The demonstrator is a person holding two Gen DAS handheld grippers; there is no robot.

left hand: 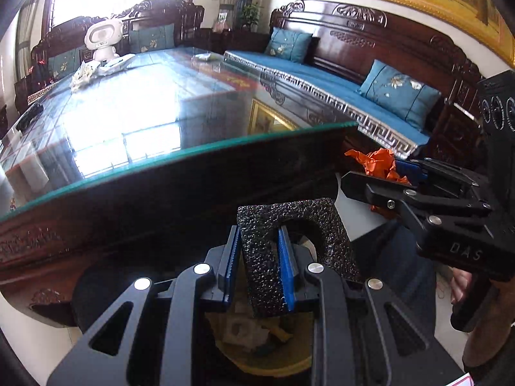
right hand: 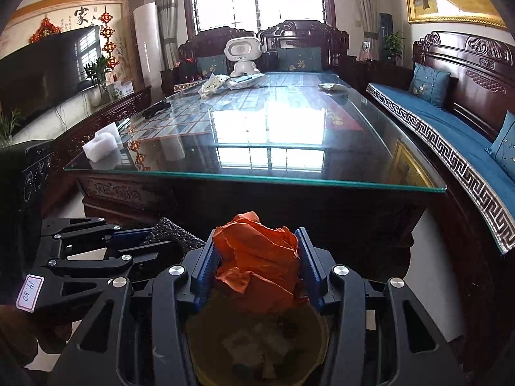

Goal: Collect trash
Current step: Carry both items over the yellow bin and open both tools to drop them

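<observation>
Left tool [left hand: 259, 267]: blue pads closed on a black foam piece [left hand: 289, 241], gripping one limb of it; the piece has a cut-out and stands up past the fingertips. Directly under the tool, a yellow bin [left hand: 257, 353] with scraps inside.

Right tool [right hand: 257, 267]: pads part-way apart, clamped on both sides of a crumpled orange paper ball [right hand: 257, 257]. Below it, the same bin [right hand: 257, 347] with pale scraps in it.

The two tools sit side by side over the bin. From the left tool, the right tool [left hand: 386, 173] lies ahead and to the right, with "DAS" moulded on its body. From the right tool, the left tool [right hand: 128, 241] lies to the left, carrying a white sticker hand-written "14-50".

Ahead of both tools: a glass-topped table [right hand: 257, 173] in dark carved wood. At its far end, a white toy robot [right hand: 241, 54], crumpled white paper [right hand: 214, 83] and flat wrappers [right hand: 331, 87]. At the near left corner as seen from the right tool, a white block [right hand: 101, 144].

Ahead-right of the tools: a wooden sofa [right hand: 450, 135] with blue cushions. Ahead-left of the right tool: a TV [right hand: 48, 67] and wall calligraphy reading "家" [right hand: 80, 16]; the smaller characters are not legible.
</observation>
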